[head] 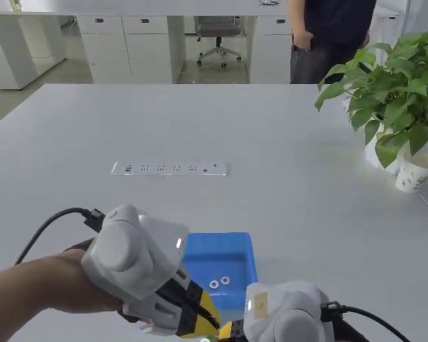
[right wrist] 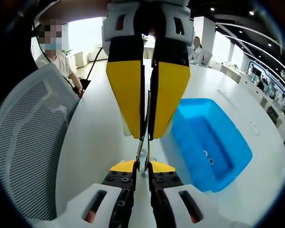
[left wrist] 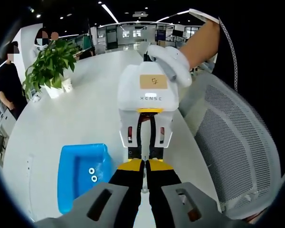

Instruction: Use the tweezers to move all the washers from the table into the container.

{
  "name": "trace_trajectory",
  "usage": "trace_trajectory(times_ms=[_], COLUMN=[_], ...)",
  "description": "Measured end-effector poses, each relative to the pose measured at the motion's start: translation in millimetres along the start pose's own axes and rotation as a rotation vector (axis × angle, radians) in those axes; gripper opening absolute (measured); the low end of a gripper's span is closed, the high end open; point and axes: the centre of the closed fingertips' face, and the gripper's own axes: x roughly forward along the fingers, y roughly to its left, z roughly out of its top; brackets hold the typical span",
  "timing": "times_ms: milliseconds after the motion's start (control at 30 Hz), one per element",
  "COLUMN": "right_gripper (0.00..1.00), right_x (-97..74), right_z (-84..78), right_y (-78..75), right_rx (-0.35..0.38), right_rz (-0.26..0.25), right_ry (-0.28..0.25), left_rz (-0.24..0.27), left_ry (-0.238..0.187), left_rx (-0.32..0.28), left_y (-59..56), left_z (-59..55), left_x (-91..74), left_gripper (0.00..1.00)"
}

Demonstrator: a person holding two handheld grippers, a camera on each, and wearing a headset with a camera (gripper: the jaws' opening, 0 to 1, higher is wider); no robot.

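Thin metal tweezers (right wrist: 142,149) look pinched by left gripper (left wrist: 146,165); right gripper (right wrist: 142,167) is narrow, grip unclear. Two steel washers (right wrist: 205,153) in blue plastic tub (right wrist: 199,123) at 3 o'clock; more to be fetched.

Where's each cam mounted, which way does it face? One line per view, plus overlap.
Head view: on the headset, facing forward and down over the table; a forearm, left hand-held gripper and right hand-held gripper at the bottom.
Left gripper view: on the left one, facing the right one head-on; own jaws below.
Right gripper view: on the right one, facing the left one's yellow jaws and the tweezers; own jaws below.
Shared: all show the blue container with two washers.
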Motion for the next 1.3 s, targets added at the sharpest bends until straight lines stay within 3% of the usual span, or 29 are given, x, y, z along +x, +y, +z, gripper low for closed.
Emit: trace_trajectory(times_ms=[1300], right_gripper=[0.11], right_x=[2.7], right_z=[-4.2], right_y=[-2.1], right_rx=[0.016], right_rz=[0.001], right_ry=[-0.002], left_rz=[0.0], left_ry=[-0.009], left_rx=[-0.014], left_y=[1.6], left_z=[-1.4], left_x=[4.2], left_gripper=[0.05])
